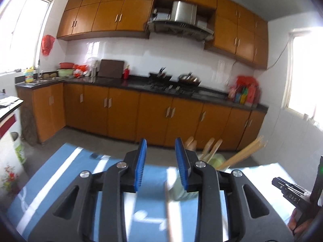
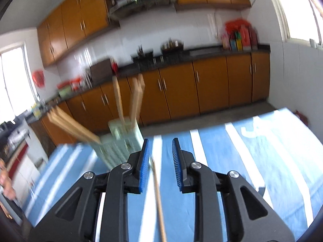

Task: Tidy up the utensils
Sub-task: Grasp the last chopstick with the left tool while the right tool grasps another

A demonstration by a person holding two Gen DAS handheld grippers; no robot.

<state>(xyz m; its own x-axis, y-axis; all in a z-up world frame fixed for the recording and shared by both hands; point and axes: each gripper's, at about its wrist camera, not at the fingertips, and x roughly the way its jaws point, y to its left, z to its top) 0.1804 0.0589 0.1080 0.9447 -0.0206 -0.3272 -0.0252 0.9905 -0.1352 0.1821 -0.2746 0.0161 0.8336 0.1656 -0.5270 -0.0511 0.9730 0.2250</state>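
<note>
Your left tool [image 1: 160, 161] is spread, nothing pinched; the pale green holder [image 1: 182, 189] stands just beyond its right pad on the blue-striped table [image 1: 60, 181], with wooden utensils [image 1: 210, 147] and chopsticks [image 1: 242, 155] leaning out. Your right tool [image 2: 160, 161] is also spread; a thin wooden stick [image 2: 158, 197] lies against its left pad, not clamped. The stick looks light, stiff and smooth, so it may roll or pivot: take it near mid-length. The slotted holder likely tips easily, so steady its wall low.

Orange-brown cabinets [image 1: 125, 104] under black counter [image 1: 113, 81], white tiled wall [image 1: 161, 54], sunlit window [image 1: 22, 30].
</note>
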